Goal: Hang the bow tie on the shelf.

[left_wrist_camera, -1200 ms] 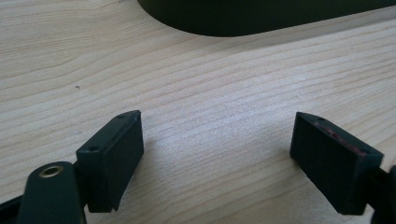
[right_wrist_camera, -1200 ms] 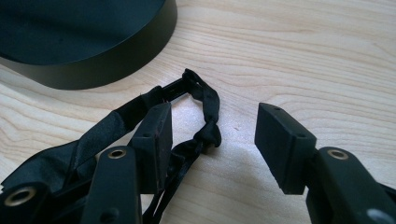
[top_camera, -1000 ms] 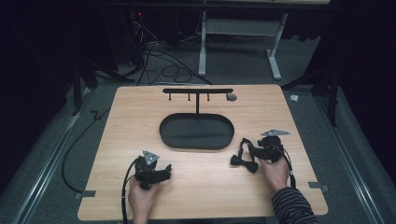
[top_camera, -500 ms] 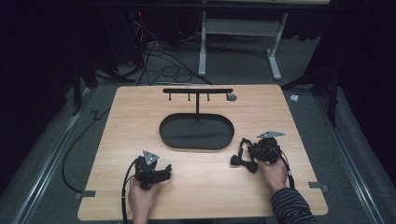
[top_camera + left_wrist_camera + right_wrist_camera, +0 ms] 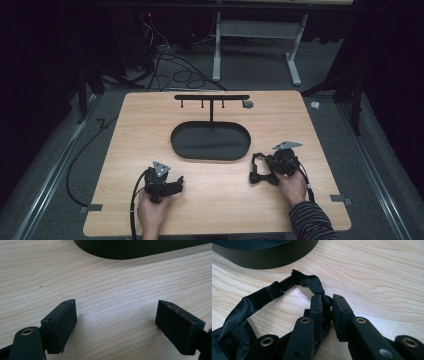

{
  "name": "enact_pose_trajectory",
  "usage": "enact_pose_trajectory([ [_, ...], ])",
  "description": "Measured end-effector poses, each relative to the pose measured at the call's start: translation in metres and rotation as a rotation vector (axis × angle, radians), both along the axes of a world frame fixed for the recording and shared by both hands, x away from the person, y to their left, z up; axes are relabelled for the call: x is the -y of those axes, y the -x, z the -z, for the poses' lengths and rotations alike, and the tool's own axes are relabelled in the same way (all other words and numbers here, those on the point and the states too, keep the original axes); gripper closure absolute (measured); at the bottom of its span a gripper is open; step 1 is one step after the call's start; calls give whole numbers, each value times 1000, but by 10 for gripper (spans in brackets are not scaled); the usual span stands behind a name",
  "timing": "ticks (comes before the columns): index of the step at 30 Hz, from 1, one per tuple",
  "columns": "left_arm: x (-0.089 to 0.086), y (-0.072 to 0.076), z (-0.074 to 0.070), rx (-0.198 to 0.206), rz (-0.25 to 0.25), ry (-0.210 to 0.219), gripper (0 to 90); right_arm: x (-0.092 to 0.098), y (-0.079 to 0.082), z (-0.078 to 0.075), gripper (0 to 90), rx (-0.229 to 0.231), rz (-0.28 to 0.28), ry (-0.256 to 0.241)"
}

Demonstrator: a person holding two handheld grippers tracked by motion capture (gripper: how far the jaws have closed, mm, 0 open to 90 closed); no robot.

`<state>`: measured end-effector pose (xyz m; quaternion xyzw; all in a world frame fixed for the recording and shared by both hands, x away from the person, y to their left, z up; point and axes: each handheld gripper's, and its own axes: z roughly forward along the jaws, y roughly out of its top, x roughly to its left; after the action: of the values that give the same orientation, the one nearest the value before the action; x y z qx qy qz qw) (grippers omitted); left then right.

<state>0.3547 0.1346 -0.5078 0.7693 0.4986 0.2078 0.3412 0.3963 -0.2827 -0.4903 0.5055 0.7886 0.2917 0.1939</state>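
Note:
A black satin bow tie [image 5: 260, 176] with its neck strap lies on the wooden table [image 5: 150, 130], right of a black oval tray [image 5: 210, 142]. My right gripper [image 5: 267, 167] is shut on the strap [image 5: 257, 298]; in the right gripper view the jaws pinch a bunched bit of fabric [image 5: 325, 301] just past the strap's clasp [image 5: 287, 283]. My left gripper [image 5: 175, 184] rests low over bare wood near the front left, open with nothing between its fingers [image 5: 61, 325]. The tray's wall [image 5: 140, 248] lies just ahead of it.
A black T-shaped rack [image 5: 211, 97] with small hooks rises from the tray's far side. A small grey disc [image 5: 247, 104] lies near its right end. Cables and metal table legs [image 5: 217, 47] sit on the floor beyond the table.
My right gripper has edged slightly left with the strap in it. The left gripper has stayed put.

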Motion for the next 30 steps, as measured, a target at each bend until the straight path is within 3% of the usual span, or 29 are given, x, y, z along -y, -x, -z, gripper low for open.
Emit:
enact_pose_trajectory([
  [5, 0, 0, 0, -1, 1, 0, 178, 3, 0, -1, 814, -7, 0, -29],
  [15, 0, 0, 0, 0, 1, 0, 178, 11, 6, -14, 816, 34, 5, -82],
  [21, 0, 0, 0, 0, 1, 0, 178, 13, 9, -31, 816, 83, -10, -111],
  [30, 0, 0, 0, -1, 1, 0, 178, 11, 10, -50, 815, 118, -35, -135],
])
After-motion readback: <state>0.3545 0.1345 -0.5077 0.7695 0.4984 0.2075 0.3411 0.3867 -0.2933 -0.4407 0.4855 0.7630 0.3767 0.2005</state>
